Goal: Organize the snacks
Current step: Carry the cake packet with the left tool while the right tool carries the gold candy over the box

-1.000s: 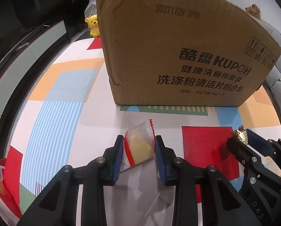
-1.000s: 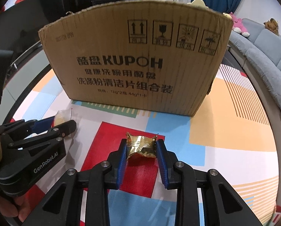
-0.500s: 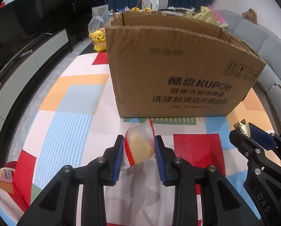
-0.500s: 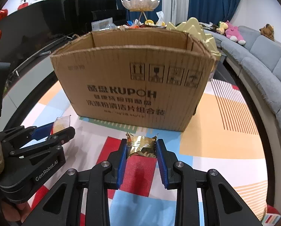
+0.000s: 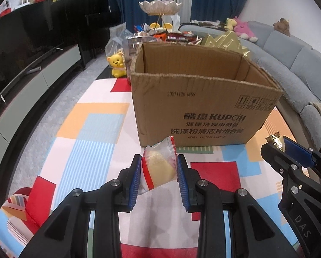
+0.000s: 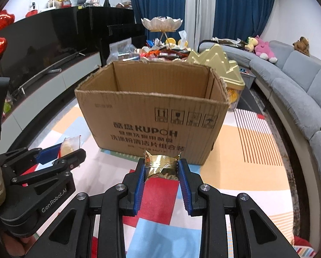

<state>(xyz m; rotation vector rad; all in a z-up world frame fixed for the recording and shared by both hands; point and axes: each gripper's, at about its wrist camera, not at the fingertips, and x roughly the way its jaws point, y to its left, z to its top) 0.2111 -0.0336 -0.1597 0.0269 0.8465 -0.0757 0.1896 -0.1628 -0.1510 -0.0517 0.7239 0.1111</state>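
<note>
My left gripper (image 5: 159,172) is shut on a clear packet with a yellow snack and red edge (image 5: 160,165), held above the mat in front of the open cardboard box (image 5: 203,111). My right gripper (image 6: 161,169) is shut on a gold foil snack (image 6: 161,166), also raised before the box (image 6: 151,120). Each gripper shows in the other's view: the right one (image 5: 277,145) with the gold snack, the left one (image 6: 67,150) with the clear packet (image 6: 69,146). The box's inside bottom is hidden.
A colourful play mat (image 5: 91,133) covers the floor. Behind the box are a pile of snacks (image 6: 160,52), a gold mountain-shaped container (image 6: 218,64) and a yellow bear toy (image 5: 117,64). A grey sofa (image 6: 300,86) curves at the right; a dark TV cabinet (image 5: 31,75) is at the left.
Both grippers have risen with their snacks still held. The box's open top and inner walls have come into view.
</note>
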